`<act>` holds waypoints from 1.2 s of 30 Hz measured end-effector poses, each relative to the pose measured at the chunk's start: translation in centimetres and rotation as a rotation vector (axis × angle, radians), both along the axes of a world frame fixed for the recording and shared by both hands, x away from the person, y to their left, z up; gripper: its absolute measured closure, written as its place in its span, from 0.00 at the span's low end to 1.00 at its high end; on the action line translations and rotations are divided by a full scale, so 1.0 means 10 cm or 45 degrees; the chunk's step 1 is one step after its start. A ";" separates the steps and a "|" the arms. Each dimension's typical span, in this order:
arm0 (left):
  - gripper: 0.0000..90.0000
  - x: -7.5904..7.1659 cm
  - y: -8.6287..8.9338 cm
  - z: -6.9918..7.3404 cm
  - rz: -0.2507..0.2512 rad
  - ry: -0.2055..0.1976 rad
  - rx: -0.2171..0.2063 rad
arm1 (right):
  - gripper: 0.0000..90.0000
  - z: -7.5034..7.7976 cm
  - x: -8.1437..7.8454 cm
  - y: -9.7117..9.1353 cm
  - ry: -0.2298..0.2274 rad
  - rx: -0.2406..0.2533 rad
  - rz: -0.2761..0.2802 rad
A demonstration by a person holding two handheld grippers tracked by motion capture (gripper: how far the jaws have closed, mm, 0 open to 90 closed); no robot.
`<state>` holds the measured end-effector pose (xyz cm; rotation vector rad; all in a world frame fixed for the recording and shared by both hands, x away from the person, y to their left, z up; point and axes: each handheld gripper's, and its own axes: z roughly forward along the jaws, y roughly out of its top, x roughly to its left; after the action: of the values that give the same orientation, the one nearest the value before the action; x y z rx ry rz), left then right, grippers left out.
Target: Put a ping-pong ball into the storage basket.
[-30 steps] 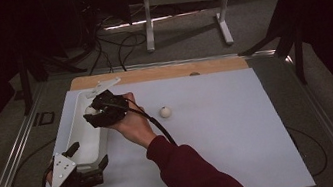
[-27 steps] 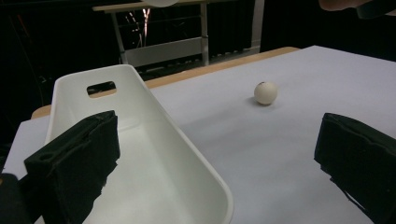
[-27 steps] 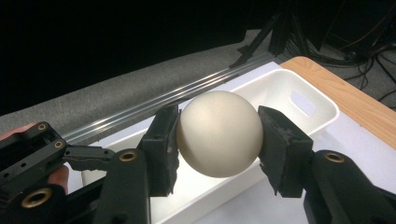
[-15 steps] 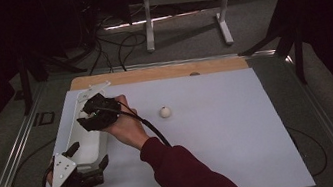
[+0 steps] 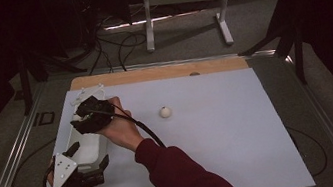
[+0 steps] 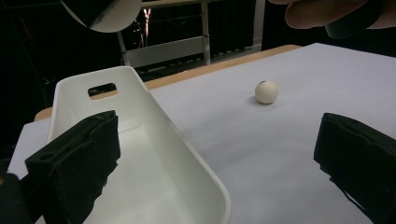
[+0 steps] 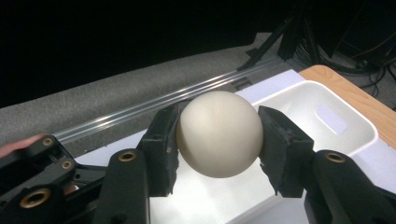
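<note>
Two balls: one smooth, matt cream round ball (image 7: 219, 134) is pinched between the black pads of the right hand-held gripper (image 7: 219, 140), above the bin's far end.
Bin: glossy white plastic oblong bin (image 5: 88, 141) with rounded corners and a slot handle, lying on the desk (image 5: 222, 135).
Left hand-held gripper (image 6: 219, 158): jaws spread wide, straddling the bin's near right wall.
Other ball: second small cream ball (image 5: 165, 112) lies loose on the pale desk sheet, well right of the bin.
</note>
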<state>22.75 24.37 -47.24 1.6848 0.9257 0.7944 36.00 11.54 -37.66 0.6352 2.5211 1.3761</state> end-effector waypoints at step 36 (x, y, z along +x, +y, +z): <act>0.01 0.02 -0.02 -0.01 -0.002 0.008 0.015 | 0.09 0.07 0.05 -0.26 0.011 -0.040 -0.030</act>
<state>22.91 24.20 -47.34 1.6987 0.9255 0.7957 36.46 8.97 -36.98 0.6633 2.5285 1.3258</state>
